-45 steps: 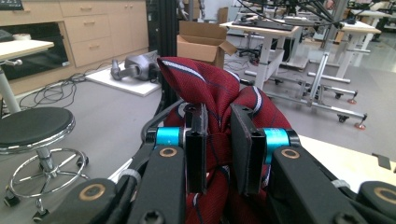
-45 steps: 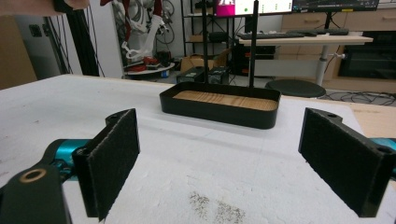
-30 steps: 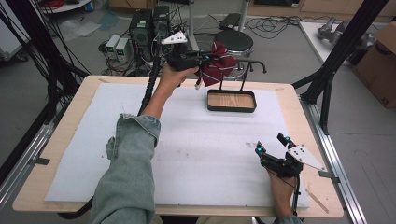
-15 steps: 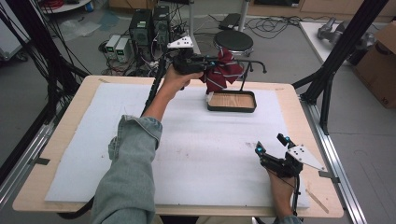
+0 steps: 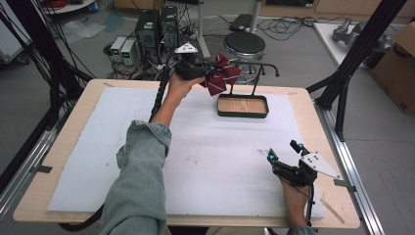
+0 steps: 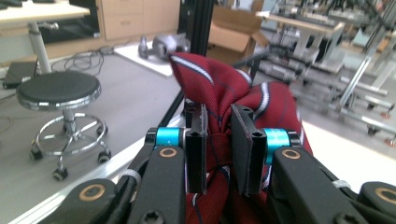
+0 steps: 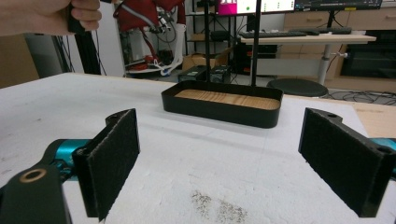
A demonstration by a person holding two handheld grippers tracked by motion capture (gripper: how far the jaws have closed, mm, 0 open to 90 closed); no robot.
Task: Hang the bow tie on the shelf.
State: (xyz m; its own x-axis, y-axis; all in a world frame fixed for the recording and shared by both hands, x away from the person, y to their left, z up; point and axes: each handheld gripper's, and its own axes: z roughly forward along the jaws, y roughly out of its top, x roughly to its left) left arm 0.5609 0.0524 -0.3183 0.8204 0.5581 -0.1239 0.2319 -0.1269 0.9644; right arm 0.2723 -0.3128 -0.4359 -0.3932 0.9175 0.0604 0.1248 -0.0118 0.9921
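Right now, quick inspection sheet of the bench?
Surface: wooden table under a white foam sheet, some dark specks near the right tool.
Job's things: red striped necktie, bunched, held in the air beside the rack; black tray with wood base bearing a black rod rack.
Clutter: nothing seen.
Grippers: left tool shut on the necktie; right tool open, resting low on the sheet.
Cables: one trails from the left tool; more on the floor.
Surroundings: round stool, computer towers, cardboard box.
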